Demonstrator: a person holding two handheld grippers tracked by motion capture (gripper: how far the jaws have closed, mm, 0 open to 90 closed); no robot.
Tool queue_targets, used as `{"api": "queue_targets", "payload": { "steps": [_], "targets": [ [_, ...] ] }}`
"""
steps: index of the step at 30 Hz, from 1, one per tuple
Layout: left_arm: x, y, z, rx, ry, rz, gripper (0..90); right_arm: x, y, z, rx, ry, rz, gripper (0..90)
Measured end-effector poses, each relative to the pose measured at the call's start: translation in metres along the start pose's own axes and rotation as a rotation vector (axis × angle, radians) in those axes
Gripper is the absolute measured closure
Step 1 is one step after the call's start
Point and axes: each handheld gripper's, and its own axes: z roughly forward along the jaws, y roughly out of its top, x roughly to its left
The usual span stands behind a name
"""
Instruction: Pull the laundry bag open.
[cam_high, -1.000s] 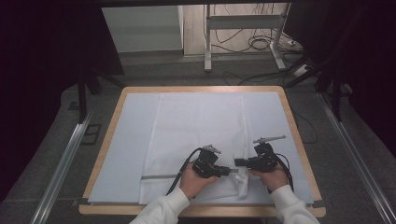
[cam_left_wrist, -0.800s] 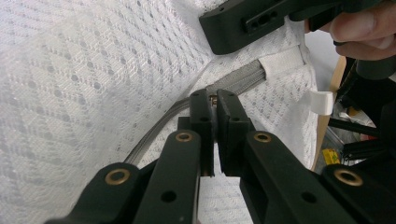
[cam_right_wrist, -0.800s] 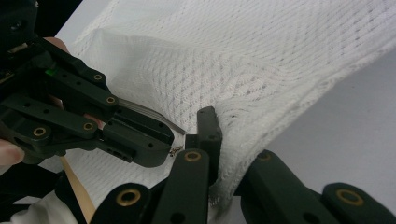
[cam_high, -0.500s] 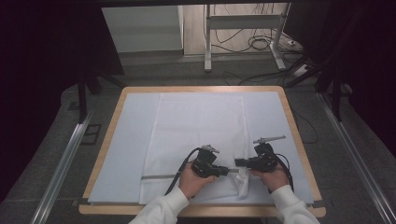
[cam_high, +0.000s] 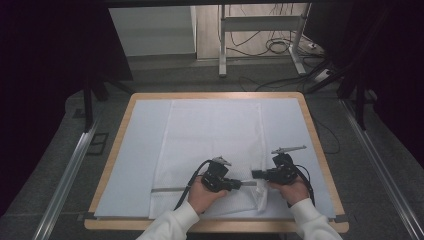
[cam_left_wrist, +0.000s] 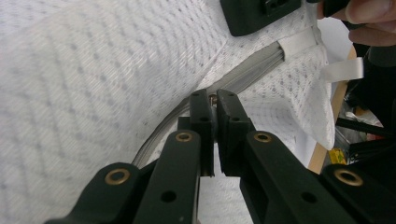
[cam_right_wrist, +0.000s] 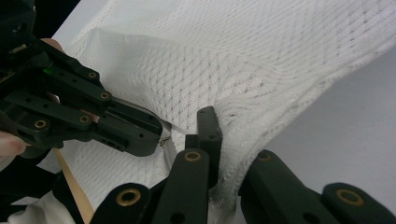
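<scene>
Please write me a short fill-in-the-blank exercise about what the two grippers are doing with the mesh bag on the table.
1. The left gripper is shut on the small metal pull of the bag's ____.
2. The right gripper is shut on the white ____ fabric of the bag.
3. The bag lies on a pale sheet that covers a table with a ____ rim.
4. In the high view the two grippers point ____ each other.

Missing words: zipper; mesh; wooden; toward

Wooden table (cam_high: 112, 165), floor cables (cam_high: 280, 47)
</scene>
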Motion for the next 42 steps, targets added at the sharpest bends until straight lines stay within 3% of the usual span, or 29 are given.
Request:
{"api": "queue_targets", "payload": {
  "steps": [4,12,42],
  "targets": [
    [0.005,-0.002,-0.003,-0.001,-0.007,-0.015,87.0,0.000,0.000,0.001,-0.002,-0.002,0.001,88.3],
    [0.006,-0.005,-0.002,0.014,-0.001,0.012,87.0,0.002,-0.001,0.002,0.000,-0.011,0.003,88.3],
    [0.019,-0.015,-0.022,0.005,0.019,-0.013,87.0,0.001,-0.001,0.000,-0.012,-0.010,0.012,88.3]
  ]
}}
